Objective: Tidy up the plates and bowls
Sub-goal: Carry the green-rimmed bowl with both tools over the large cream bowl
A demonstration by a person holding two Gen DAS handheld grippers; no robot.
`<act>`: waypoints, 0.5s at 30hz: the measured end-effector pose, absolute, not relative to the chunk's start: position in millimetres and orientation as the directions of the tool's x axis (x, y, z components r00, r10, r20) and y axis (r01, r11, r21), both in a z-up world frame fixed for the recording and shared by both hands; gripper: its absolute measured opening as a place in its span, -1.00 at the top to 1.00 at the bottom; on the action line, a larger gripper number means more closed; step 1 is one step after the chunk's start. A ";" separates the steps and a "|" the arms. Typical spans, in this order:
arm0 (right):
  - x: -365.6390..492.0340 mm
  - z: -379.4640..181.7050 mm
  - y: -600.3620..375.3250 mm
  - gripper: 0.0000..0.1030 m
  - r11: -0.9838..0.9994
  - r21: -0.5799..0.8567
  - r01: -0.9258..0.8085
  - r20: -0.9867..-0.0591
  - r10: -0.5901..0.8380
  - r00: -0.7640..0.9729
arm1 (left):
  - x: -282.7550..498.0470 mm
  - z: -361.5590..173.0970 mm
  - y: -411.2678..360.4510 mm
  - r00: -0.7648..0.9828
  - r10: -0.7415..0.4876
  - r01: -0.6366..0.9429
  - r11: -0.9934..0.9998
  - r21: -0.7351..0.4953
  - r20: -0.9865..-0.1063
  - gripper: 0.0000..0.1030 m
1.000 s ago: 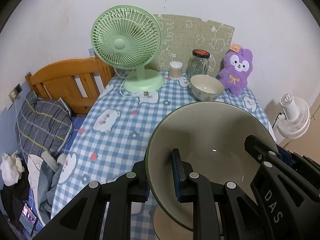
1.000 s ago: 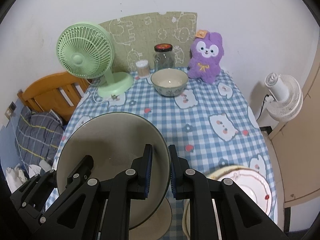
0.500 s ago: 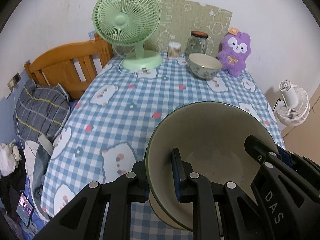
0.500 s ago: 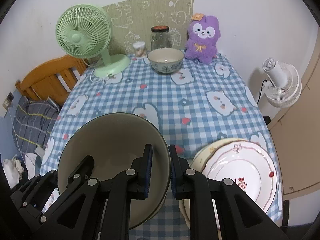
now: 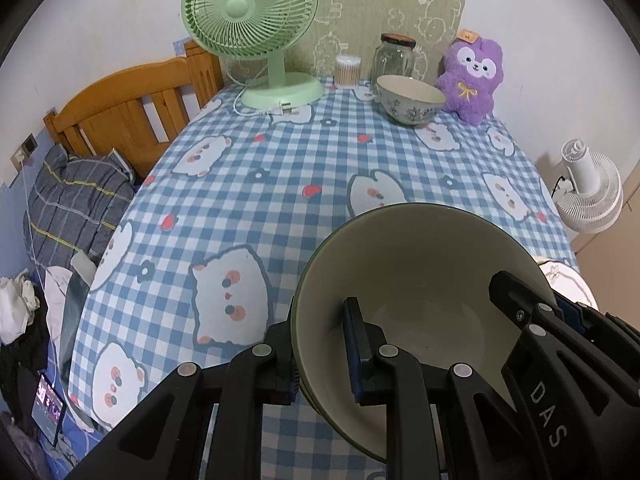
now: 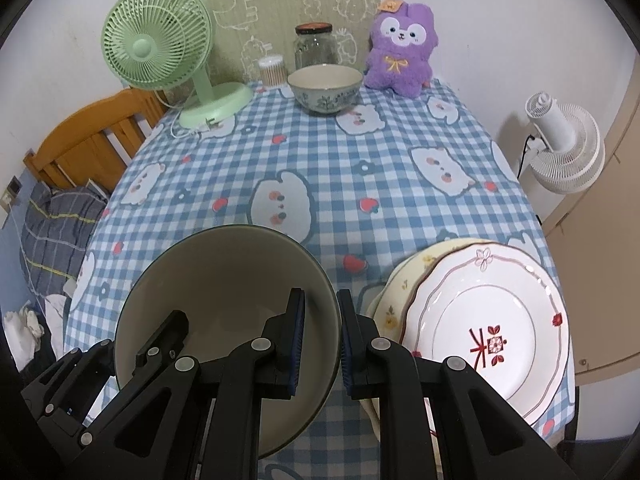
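While the left tool (image 5: 320, 356) and right tool (image 6: 321, 340) each clamp opposite rims of the large green-rimmed cream ceramic bowl (image 6: 224, 312), lower both evenly, keeping it level, near the table's (image 6: 320, 184) front edge beside the stacked white plates (image 6: 480, 332).

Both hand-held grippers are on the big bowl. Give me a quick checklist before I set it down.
1. Left hand-held gripper clamped on big bowl rim: ok.
2. Right hand-held gripper clamped on opposite rim: ok.
3. Bowl empty: ok.
4. Bowl clear of plates: ok, beside them.
5. Cloth ahead clear up to small bowl: ok.
6. Spot directly under bowl: cannot tell, hidden.
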State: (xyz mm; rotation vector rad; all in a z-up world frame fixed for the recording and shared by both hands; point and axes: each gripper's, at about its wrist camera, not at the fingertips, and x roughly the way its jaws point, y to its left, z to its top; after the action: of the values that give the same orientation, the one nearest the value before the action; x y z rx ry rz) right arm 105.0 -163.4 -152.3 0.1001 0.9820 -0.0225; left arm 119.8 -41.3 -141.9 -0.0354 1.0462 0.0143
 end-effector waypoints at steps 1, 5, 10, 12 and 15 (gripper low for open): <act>105.2 -154.6 -163.2 0.63 0.995 0.074 0.066 -0.833 0.026 0.552 | 120.0 -143.6 -41.2 0.497 -0.005 -0.028 0.999 -0.022 -0.868 0.69; 106.6 -161.9 -163.0 0.63 0.995 0.074 0.068 -0.841 0.026 0.540 | 120.5 -151.3 -41.5 0.483 -0.003 -0.029 0.999 -0.020 -0.875 0.68; 110.3 -163.9 -164.5 0.63 0.995 0.070 0.071 -0.840 0.020 0.542 | 122.4 -154.5 -42.2 0.486 -0.005 -0.023 1.000 -0.019 -0.874 0.69; 111.3 -164.5 -165.6 0.63 0.995 0.070 0.073 -0.841 0.019 0.541 | 123.9 -154.6 -43.0 0.488 -0.007 -0.022 1.000 -0.020 -0.873 0.69; 112.1 -165.1 -167.1 0.63 0.994 0.075 0.076 -0.842 0.022 0.539 | 123.9 -154.5 -44.1 0.490 -0.006 -0.018 1.000 -0.017 -0.872 0.69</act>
State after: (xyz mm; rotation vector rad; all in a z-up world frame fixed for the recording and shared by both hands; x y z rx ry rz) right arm 112.1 -167.1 -165.1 0.1065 1.0016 -0.0318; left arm 123.9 -44.1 -154.5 -0.0248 1.0589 0.0075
